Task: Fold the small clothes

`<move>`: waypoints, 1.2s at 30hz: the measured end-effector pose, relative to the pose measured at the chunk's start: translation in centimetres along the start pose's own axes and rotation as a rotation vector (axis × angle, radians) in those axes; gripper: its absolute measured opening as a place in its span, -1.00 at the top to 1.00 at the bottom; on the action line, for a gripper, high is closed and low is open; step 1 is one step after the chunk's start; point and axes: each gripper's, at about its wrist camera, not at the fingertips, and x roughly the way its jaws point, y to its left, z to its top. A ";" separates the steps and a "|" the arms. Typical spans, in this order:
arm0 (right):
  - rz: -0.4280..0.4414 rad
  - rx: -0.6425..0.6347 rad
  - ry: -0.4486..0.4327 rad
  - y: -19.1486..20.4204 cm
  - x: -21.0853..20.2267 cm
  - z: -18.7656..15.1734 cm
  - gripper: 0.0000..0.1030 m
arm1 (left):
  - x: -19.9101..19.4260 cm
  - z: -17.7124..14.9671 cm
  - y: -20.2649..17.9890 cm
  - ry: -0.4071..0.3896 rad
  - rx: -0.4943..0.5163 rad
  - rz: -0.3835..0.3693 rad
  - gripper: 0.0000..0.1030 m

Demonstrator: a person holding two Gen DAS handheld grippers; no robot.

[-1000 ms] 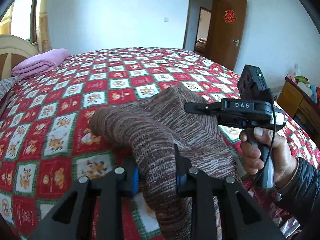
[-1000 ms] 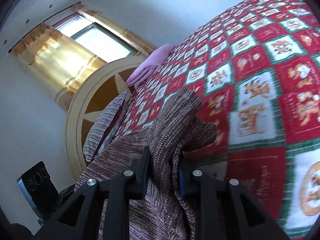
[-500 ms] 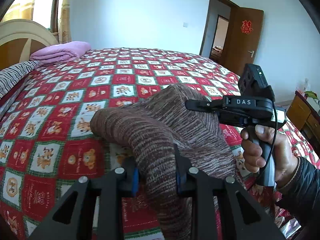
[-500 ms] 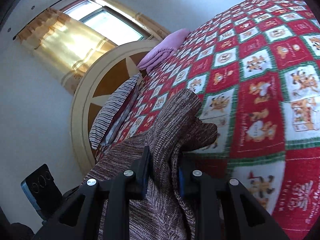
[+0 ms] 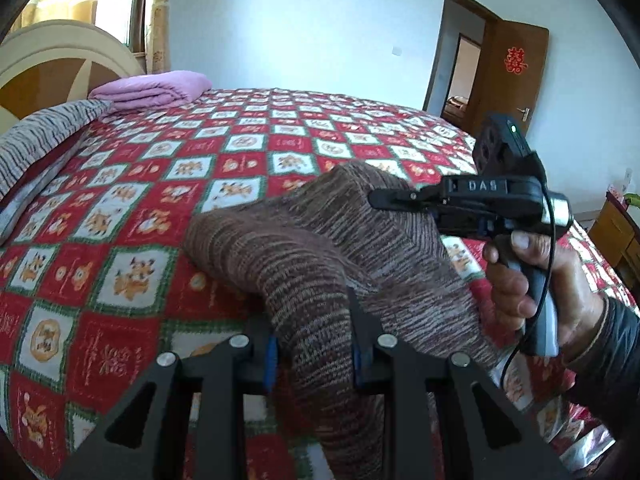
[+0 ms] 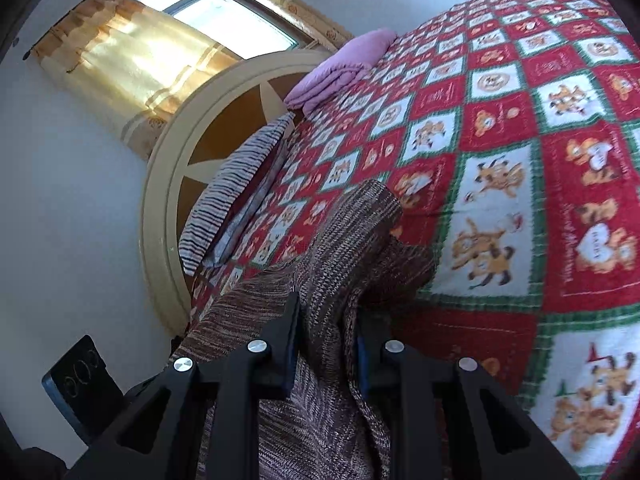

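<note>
A brown striped knit garment [image 5: 320,248] is held up above the bed between both grippers. My left gripper [image 5: 312,356] is shut on one bunched edge of it, with the cloth hanging down between the fingers. In the right wrist view the same knit garment [image 6: 352,248] runs through my right gripper [image 6: 328,340], which is shut on it too. The right gripper [image 5: 384,200] also shows in the left wrist view, held by a hand [image 5: 520,280] at the right, its fingers gripping the garment's far edge. The garment's folded front end hangs low over the quilt; whether it touches I cannot tell.
The bed carries a red, white and green patchwork quilt [image 5: 160,200]. A folded purple blanket [image 5: 156,84] and a grey striped pillow [image 5: 40,136] lie by the round headboard [image 6: 168,184]. An open brown door [image 5: 512,76] and a wooden cabinet [image 5: 616,232] stand to the right.
Both grippers have carried the garment sideways over the bed, still gripping it. The headboard, pillow and purple blanket have come further into both views.
</note>
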 end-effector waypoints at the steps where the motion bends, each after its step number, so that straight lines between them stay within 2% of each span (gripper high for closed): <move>1: 0.002 -0.001 0.008 0.0 0.4 -0.1 0.54 | 0.0 -0.3 0.2 0.005 0.003 0.005 0.47; 12: -0.013 0.039 0.038 -1.7 2.4 -0.4 0.54 | 2.1 -2.7 2.0 0.074 -0.039 0.019 0.44; 16: -0.021 0.049 0.045 -2.4 2.7 -0.5 0.54 | 2.7 -3.2 2.4 0.094 -0.054 0.018 0.37; 20: -0.030 0.062 0.046 -3.0 3.0 -0.7 0.54 | 3.0 -3.5 2.7 0.101 -0.068 0.028 0.21; 22: -0.033 0.070 0.047 -3.3 3.0 -0.8 0.54 | 3.1 -3.6 2.9 0.100 -0.074 0.044 0.02; 24: -0.038 0.074 0.050 -3.4 3.1 -0.8 0.54 | 3.1 -3.7 3.1 0.101 -0.080 0.040 0.00; 33: -0.037 0.109 0.018 -4.5 2.4 -1.1 0.54 | 3.6 -4.1 4.1 0.091 -0.122 0.068 -0.48; 36: -0.056 0.126 0.016 -4.9 2.4 -1.2 0.54 | 3.7 -4.2 4.4 0.087 -0.134 0.063 -0.53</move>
